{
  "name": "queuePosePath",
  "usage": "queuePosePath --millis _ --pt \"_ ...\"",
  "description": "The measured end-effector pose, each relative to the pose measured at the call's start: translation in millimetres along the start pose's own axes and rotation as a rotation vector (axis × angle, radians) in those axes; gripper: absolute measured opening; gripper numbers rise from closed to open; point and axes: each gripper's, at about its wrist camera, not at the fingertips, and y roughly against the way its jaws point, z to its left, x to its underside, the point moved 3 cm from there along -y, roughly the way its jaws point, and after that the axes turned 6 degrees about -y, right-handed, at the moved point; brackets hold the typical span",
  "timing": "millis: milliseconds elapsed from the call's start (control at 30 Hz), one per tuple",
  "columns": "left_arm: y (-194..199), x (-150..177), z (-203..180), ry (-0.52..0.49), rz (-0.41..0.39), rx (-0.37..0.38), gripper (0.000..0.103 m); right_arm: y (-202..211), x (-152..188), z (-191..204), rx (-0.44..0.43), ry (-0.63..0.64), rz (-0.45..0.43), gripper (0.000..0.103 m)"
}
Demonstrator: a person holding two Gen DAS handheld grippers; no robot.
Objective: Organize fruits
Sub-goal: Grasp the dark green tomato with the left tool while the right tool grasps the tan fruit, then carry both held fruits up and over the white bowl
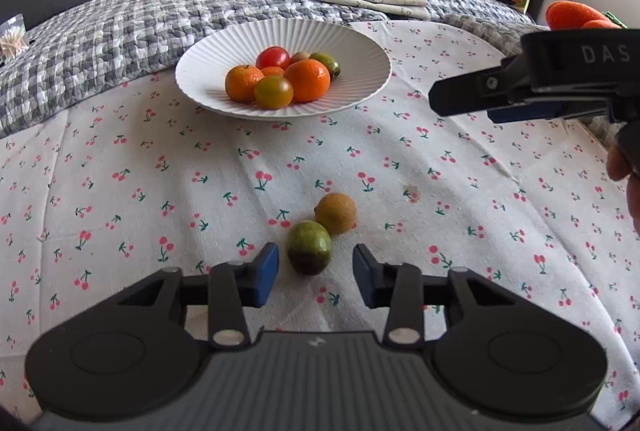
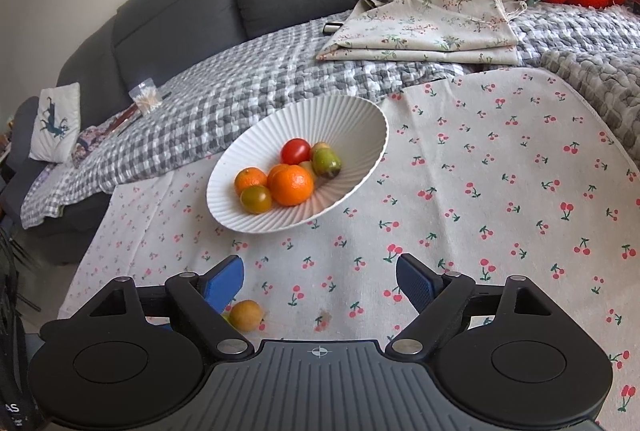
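Pads of the left tool flank a green fruit on the cherry-print cloth without touching it: released. A tan fruit touches its far side. The right tool gapes over bare cloth. Farther off, the white bowl holds tangerines and tomatoes.
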Motion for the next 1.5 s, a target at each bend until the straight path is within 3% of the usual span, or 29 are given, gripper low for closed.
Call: queuePosePath --millis 133,367,667,867,967,1100,1133,1500 --pt "-10 -1 1 -0.003 0.014 -0.012 0.025 -5 3 3 0.0 0.015 0.012 0.085" --pt "0 -3 14 0.04 -0.003 -0.023 0.025 -17 10 5 -0.009 0.028 0.046 0.085" --pt "18 -2 72 0.237 -0.021 -0.134 0.025 -36 29 28 -0.05 0.128 0.105 0.084" --pt "18 0 78 0.267 -0.019 -0.124 0.025 -58 47 52 -0.051 0.232 0.134 0.081" --pt "20 0 77 0.265 -0.022 -0.121 0.025 -65 57 62 -0.039 0.284 0.141 0.071" --pt "21 0 77 0.265 -0.026 -0.122 0.025 -68 59 68 -0.022 0.32 0.127 0.032" --pt "21 0 77 0.265 -0.025 -0.122 0.025 -68 59 69 -0.017 0.328 0.126 0.027" --pt "20 -1 75 0.259 -0.025 -0.125 0.025 -59 52 69 -0.034 0.318 0.121 0.025"
